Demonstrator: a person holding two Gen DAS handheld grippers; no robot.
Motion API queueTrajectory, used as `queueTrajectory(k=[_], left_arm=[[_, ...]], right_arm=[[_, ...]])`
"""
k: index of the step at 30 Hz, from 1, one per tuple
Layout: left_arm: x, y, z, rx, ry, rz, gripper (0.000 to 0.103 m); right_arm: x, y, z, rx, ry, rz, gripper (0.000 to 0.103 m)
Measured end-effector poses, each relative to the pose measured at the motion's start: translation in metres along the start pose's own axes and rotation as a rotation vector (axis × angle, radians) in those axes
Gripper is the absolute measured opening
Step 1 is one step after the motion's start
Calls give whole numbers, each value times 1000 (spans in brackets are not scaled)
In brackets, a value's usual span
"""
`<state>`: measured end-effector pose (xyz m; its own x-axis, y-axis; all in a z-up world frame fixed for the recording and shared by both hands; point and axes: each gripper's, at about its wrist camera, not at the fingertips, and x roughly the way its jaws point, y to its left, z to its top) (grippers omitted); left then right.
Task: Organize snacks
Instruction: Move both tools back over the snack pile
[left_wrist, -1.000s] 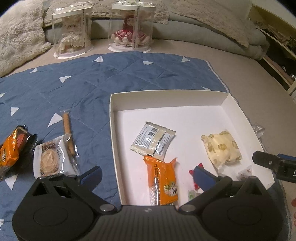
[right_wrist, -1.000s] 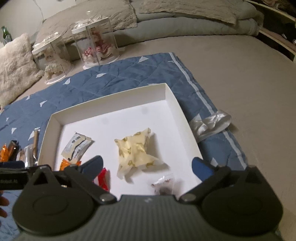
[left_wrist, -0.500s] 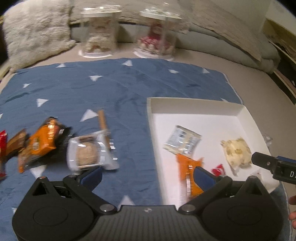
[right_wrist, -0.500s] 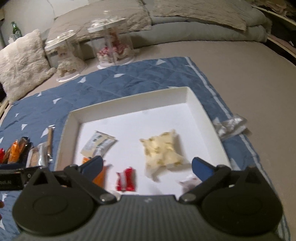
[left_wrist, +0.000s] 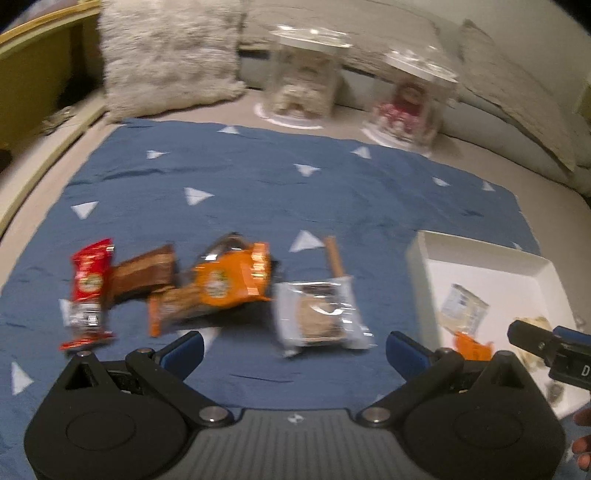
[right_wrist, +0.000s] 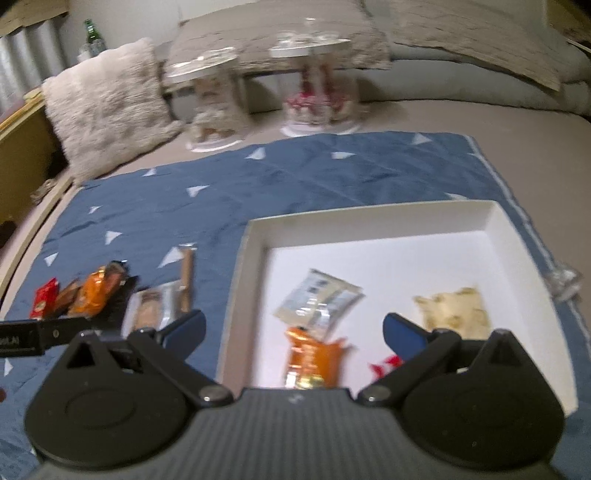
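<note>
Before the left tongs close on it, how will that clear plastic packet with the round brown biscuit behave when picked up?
The clear plastic biscuit packet probably lifts easily; it looks small and flat. Its glossy, crinkled film may slip or flex at the edges. The biscuit inside could crack under a hard squeeze from the open left tongs.

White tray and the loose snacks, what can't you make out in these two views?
- White cardboard tray: left wrist view, cut off by the right edge and the right gripper.
- Orange foil packet: right wrist view, lower end behind the gripper body.
- Packet labels: motion blur, unreadable.
</note>
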<state>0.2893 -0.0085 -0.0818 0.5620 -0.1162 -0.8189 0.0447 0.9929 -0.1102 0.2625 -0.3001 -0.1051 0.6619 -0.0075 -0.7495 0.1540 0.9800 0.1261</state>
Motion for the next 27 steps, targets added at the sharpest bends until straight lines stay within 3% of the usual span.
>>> queueTrajectory(k=[17,22,27], left_arm=[[-6,129,1,-191,-41,168,103],[0,150,4,-207,-64,211,102],[12,164,7,-216,-80,267,94]], right_arm=[[51,107,4,-121,22,125,103],[69,137,3,-160,21,153,103],[87,152,0,-184,47,151,103]])
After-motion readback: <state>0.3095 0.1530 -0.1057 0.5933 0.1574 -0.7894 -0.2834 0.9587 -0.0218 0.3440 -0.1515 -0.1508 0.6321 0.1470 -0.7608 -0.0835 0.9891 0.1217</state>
